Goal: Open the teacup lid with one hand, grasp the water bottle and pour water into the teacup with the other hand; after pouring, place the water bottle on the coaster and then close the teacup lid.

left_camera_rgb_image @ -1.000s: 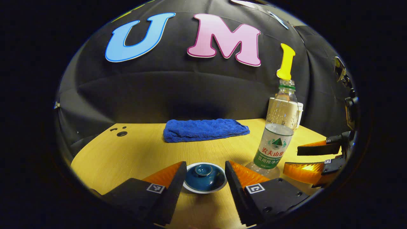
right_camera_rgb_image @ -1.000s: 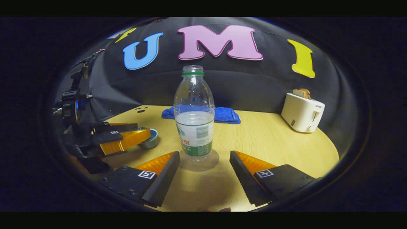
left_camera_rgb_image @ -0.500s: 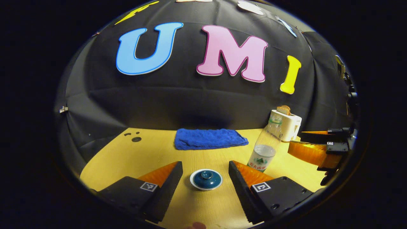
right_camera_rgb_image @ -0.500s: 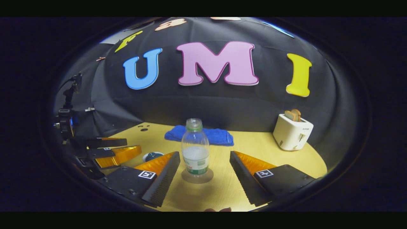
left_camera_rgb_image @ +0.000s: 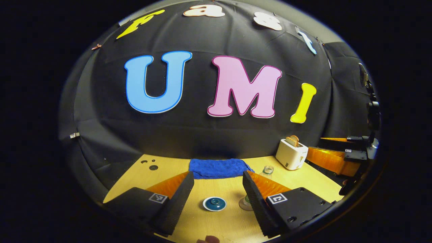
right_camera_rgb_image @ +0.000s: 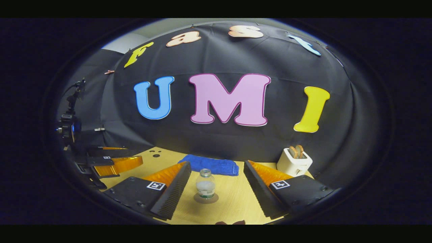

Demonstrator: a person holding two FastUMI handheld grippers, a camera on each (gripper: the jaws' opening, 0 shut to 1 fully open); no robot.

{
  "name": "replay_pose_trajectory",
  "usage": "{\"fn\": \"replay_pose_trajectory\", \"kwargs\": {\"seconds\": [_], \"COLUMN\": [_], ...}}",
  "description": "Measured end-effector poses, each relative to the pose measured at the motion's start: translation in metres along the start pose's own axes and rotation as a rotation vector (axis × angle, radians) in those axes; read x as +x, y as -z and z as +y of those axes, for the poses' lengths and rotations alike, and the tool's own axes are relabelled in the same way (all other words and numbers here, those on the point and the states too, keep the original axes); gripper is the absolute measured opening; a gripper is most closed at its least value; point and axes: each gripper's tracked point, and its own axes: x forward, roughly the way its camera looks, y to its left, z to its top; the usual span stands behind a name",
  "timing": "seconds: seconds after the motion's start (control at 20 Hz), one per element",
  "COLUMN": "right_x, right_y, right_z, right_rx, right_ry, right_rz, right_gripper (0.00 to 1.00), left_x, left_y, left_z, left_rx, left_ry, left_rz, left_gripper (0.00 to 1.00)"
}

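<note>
A dark blue teacup [left_camera_rgb_image: 214,204] with its lid on stands on the wooden table [left_camera_rgb_image: 216,226], below and between the fingers of my open left gripper [left_camera_rgb_image: 218,173], well apart from them. An uncapped water bottle [right_camera_rgb_image: 205,185], partly full, stands upright on a round coaster [right_camera_rgb_image: 206,199]. It lies far ahead of my open right gripper [right_camera_rgb_image: 217,163], which holds nothing. In the left gripper view the bottle's neck [left_camera_rgb_image: 268,169] peeks over my right finger. The right gripper [left_camera_rgb_image: 315,144] hovers at the far right there, and the left gripper [right_camera_rgb_image: 133,154] hovers at the left in the right gripper view.
A folded blue towel [left_camera_rgb_image: 217,168] lies at the back of the table near the cloth wall. A white toaster [right_camera_rgb_image: 294,162] with bread in it stands at the back right. Small dark holes [left_camera_rgb_image: 153,167] mark the table's back left corner.
Both grippers have drawn back and up from the table, still open. The lidded teacup and the bottle on its coaster now look much smaller and farther; neither has moved.
</note>
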Motion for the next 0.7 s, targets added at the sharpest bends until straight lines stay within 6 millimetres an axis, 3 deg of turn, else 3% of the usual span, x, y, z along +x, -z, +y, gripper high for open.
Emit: {"fn": "replay_pose_trajectory", "kwargs": {"seconds": [0.1,0.2,0.7], "right_x": [-0.006,-0.012,-0.03], "right_y": [-0.014,-0.019,-0.019], "right_z": [0.0,-0.001,0.006], "right_rx": [-0.004,-0.004,-0.05], "right_ry": [-0.008,-0.015,-0.102], "right_rz": [-0.021,-0.024,-0.034], "right_gripper": [0.97,0.97,0.96], "left_x": [-0.011,-0.019,-0.054], "left_y": [-0.015,-0.021,-0.01], "left_z": [-0.005,-0.007,0.004], "left_rx": [0.002,0.002,-0.033], "left_ry": [0.005,0.003,-0.113], "left_rz": [-0.009,-0.017,-0.001], "left_gripper": [0.95,0.92,0.92]}}
